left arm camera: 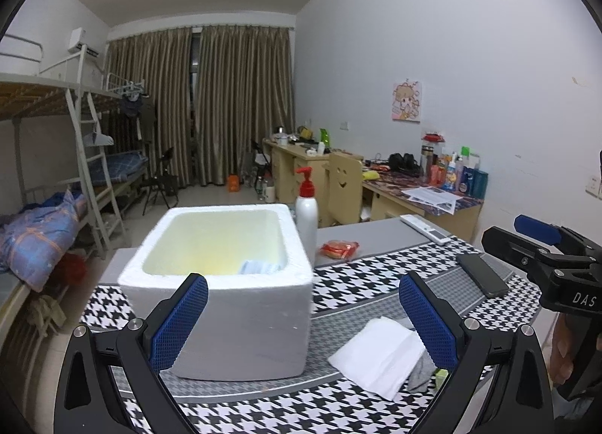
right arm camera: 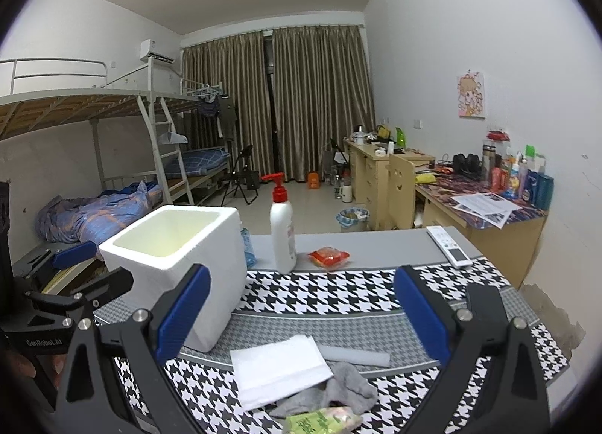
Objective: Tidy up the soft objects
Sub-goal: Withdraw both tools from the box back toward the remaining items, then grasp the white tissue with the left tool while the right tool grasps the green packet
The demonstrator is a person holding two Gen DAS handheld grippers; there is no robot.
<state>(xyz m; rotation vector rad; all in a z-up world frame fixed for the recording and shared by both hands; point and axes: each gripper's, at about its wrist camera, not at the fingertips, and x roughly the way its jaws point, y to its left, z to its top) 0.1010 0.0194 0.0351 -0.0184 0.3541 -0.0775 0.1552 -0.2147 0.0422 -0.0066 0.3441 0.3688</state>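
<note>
Progress: early, by my reading; one pale blue-and-white soft item [left arm camera: 259,267] already lies at the bottom of the white foam box [left arm camera: 225,294], while several soft things remain out on the bench [right arm camera: 338,294].
Left hand-held gripper [left arm camera: 303,321]: spread wide, nothing between its blue pads; it hovers with the foam box directly ahead and slightly to its left.
Right hand-held gripper [right arm camera: 301,317]: also wide open and empty, poised above the loose pile.
Folded white cloth [right arm camera: 278,370]: flat on the houndstooth-patterned cover, just below and between the right hand-held gripper's fingers, beside the box's near corner.
Crumpled grey sock-like fabric [right arm camera: 338,389]: touching the white cloth's near edge, partly tucked beneath it.
White foam strip [right arm camera: 353,357]: lying just beyond the grey fabric, under the right finger.
Green packet [right arm camera: 323,421]: at the bottom edge of the right wrist view; whether it is soft I cannot tell.
Left to do: the cloth, the grey fabric and probably the strip still need to go into the box.
Bystanders ahead of both tools: white pump bottle with red top [right arm camera: 282,230], red wrapped snack [right arm camera: 329,257], white remote control [right arm camera: 449,245], and a dark phone [left arm camera: 481,274]; these look rigid and likely stay.
Next call: the white cloth seems the easiest pick, being nearest the right tool.
</note>
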